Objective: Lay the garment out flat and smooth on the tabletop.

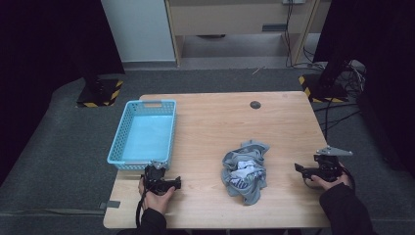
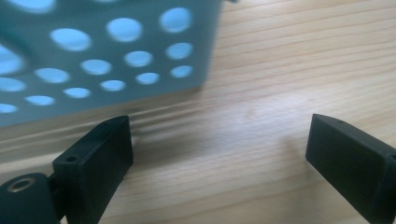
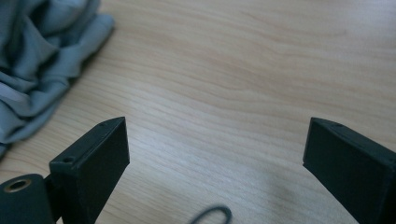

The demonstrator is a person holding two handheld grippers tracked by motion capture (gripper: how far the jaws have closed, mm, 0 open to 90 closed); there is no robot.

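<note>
High view overhead, facing forward-down; gripper views close over table (image 1: 215,122), sharing its wood.

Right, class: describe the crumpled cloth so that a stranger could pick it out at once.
Start at the wooden table, then look at its near half, right of the blue basket. The crumpled cloth lies there between the two grippers, the one soft grey heap, with white patches in its folds.

The left gripper (image 2: 219,163) hangs low over the wooden table (image 2: 280,70), jaws spread wide — a blue perforated basket (image 2: 107,51) sits just beyond, blurred, up left.
</note>
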